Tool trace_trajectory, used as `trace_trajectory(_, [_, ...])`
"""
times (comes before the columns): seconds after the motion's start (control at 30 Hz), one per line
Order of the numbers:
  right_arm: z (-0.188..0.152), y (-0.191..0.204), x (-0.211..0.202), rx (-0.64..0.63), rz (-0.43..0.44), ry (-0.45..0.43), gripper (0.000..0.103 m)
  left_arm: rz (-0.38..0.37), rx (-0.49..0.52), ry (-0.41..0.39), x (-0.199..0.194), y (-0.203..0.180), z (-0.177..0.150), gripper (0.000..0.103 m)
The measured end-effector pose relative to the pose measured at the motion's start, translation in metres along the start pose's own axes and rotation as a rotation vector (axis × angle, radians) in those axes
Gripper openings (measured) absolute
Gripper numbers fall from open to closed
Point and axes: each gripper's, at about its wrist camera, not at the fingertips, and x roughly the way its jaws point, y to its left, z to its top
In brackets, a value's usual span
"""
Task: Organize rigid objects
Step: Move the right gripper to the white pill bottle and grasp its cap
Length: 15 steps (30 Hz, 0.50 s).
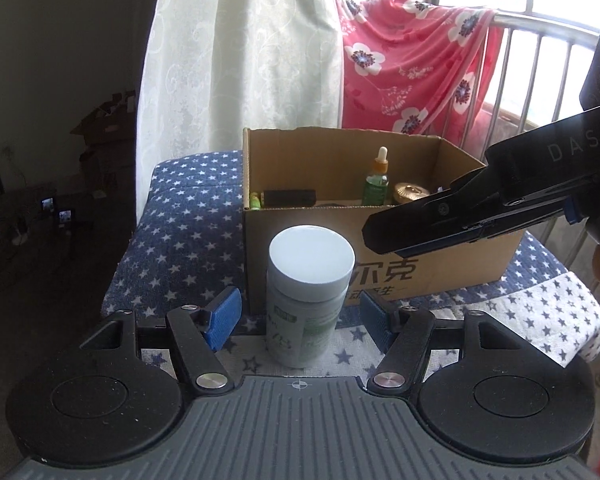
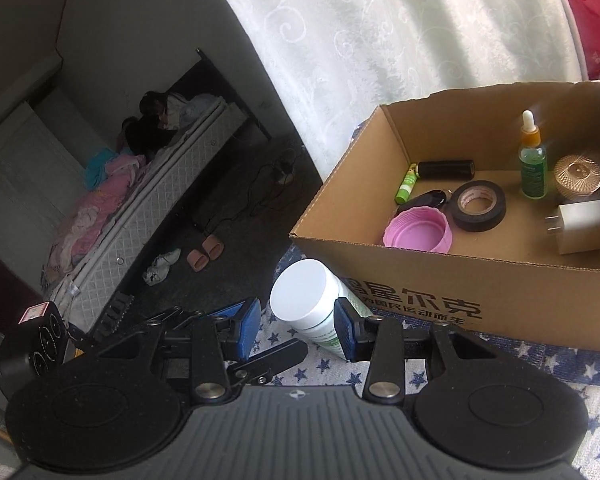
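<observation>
Bottle [image 1: 306, 300] upright on star cloth [image 1: 180, 232] by box [image 1: 440, 240], betw. L gripper [image 1: 300, 318] pads, jaws wide, not touching; R gripper [image 2: 296, 326] narrower, empty, above it.

We see a white plastic bottle with a smooth, matt white lid [image 1: 311, 254] and a glossy green-printed label. Behind it we note an open box of plain brown corrugated cardboard [image 1: 440, 256], matt, with rough torn edges. The surface beneath is soft quilted cloth, navy with white stars [image 1: 188, 232]. Each gripper shows matt black plastic arms, polished metal pivot pins and blue ribbed rubbery pads [image 1: 224, 322]. Inside the box we find a glossy black roll of tape [image 2: 478, 206], a smooth pink plastic ridged cap [image 2: 418, 236], a clear green dropper bottle [image 2: 533, 164] and a matt white plastic plug adapter [image 2: 580, 226].
</observation>
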Motion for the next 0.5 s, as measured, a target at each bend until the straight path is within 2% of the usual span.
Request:
trace_trajectory(0.17, [0.002, 0.008, 0.018, -0.025, -0.059, 0.028, 0.043, -0.001, -0.003, 0.009, 0.012, 0.001, -0.006, 0.065])
trace_trajectory(0.5, [0.012, -0.001, 0.037, 0.034, -0.064, 0.046, 0.043, -0.006, -0.016, 0.017, 0.027, -0.006, -0.003, 0.063])
